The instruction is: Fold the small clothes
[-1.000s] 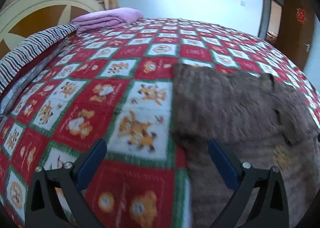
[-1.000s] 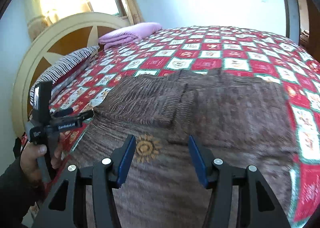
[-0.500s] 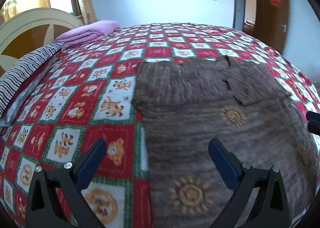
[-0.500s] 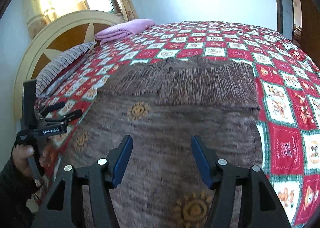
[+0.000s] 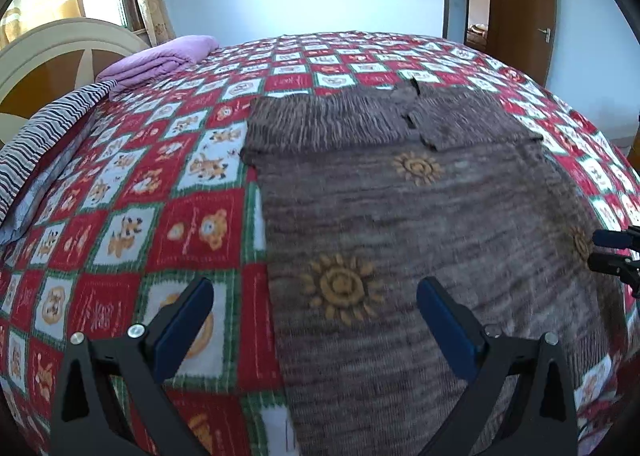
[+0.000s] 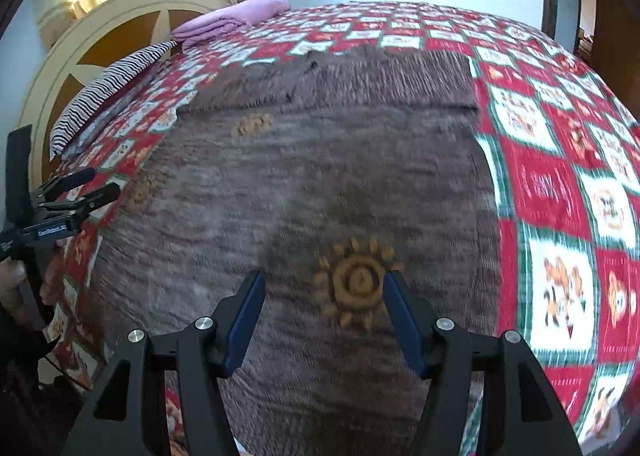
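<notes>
A brown knitted sweater (image 5: 420,215) with orange sun motifs lies flat on the bed, its two sleeves folded across the far end. It fills the middle of the right wrist view (image 6: 320,183). My left gripper (image 5: 314,296) is open and empty, above the sweater's near left edge. My right gripper (image 6: 324,292) is open and empty, above a sun motif near the sweater's near end. The left gripper shows at the left of the right wrist view (image 6: 80,185); the right gripper's fingers (image 5: 612,240) show at the right edge of the left wrist view.
The bed has a red, white and green patchwork quilt (image 5: 160,183). A striped pillow (image 5: 44,135), a folded purple blanket (image 5: 160,59) and a cream headboard (image 6: 120,27) are at the far left. A brown door (image 5: 520,3) stands at the far right.
Both grippers have pulled back toward the sweater's near end, so more of the sweater shows. Both stay open and empty. The sweater has not moved.
</notes>
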`<action>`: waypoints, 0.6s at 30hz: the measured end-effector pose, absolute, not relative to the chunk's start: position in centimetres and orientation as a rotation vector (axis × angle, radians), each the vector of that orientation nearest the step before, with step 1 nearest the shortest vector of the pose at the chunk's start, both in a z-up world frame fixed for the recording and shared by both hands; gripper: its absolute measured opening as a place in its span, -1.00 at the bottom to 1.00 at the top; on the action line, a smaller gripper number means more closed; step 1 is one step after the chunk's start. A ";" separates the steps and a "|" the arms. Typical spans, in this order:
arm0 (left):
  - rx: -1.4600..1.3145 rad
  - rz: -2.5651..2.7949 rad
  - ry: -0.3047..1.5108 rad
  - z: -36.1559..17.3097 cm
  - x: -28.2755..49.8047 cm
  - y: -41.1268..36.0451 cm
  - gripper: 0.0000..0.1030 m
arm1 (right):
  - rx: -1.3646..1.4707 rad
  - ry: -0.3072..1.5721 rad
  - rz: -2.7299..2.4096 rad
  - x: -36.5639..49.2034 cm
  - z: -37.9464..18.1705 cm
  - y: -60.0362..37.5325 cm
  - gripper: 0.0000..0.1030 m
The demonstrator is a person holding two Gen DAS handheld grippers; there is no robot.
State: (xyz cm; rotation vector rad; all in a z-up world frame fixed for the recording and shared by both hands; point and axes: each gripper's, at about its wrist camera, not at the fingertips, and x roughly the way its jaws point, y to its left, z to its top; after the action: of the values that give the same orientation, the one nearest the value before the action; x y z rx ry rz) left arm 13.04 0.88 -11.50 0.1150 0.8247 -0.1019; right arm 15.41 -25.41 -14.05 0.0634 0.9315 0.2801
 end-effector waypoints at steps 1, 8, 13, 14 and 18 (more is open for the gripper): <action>0.115 -0.104 0.827 -11.5 12.7 0.8 1.00 | 0.069 0.937 0.278 15.1 -14.3 -25.6 0.21; 0.070 -0.166 0.868 -11.1 10.7 1.0 1.00 | 0.087 0.960 0.254 13.4 -15.1 -26.2 0.22; 0.068 -0.172 0.873 -11.2 9.3 1.3 1.00 | 0.084 0.965 0.256 12.1 -15.3 -26.3 0.22; 0.070 -0.171 0.873 -11.3 8.9 1.4 1.00 | 0.082 0.965 0.256 11.9 -15.4 -26.3 0.22; 0.055 -0.179 0.899 -11.6 7.8 1.9 1.00 | 0.087 0.962 0.258 11.1 -15.6 -26.4 0.23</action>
State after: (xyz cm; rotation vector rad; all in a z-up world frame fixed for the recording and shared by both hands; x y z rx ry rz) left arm 7.80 1.86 -11.63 0.0550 0.8989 -0.1790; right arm 11.06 -26.42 -15.57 0.0870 0.9621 0.2581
